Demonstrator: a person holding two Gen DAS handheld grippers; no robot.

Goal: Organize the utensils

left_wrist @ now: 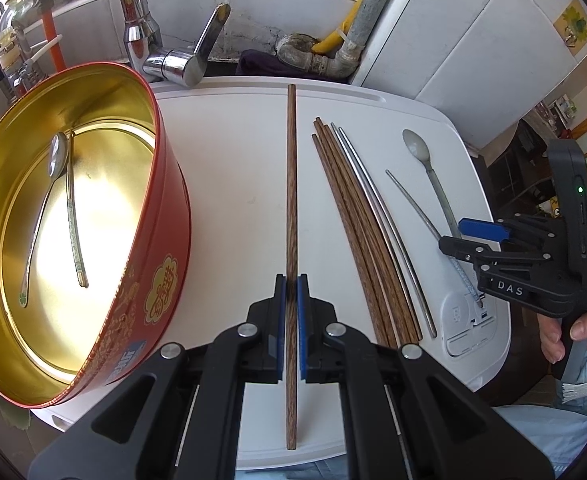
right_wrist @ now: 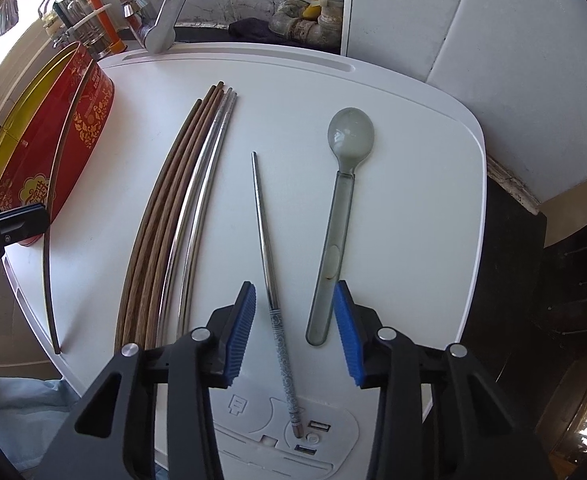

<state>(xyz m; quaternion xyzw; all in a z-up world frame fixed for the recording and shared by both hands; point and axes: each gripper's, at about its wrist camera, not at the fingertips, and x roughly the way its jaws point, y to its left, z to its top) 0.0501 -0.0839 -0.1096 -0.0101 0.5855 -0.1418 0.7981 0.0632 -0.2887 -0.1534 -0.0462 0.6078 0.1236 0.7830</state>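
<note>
While the left gripper point(left_wrist: 292, 296) pinched a wooden chopstick point(left_wrist: 291, 184) above the desk point(left_wrist: 229, 160) beside the red tin point(left_wrist: 153, 240), the right gripper point(right_wrist: 295, 320) hung with jaws spread around a metal chopstick point(right_wrist: 267, 264) and grey spoon point(right_wrist: 339, 216).

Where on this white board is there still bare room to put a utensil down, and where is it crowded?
Free: the strip of white board between the red tin and the wooden chopstick held in the left gripper. Also the far edge beyond the utensil tips. Crowded: the right half, with the chopstick bundle, patterned metal chopstick and grey spoon under the right gripper.
</note>
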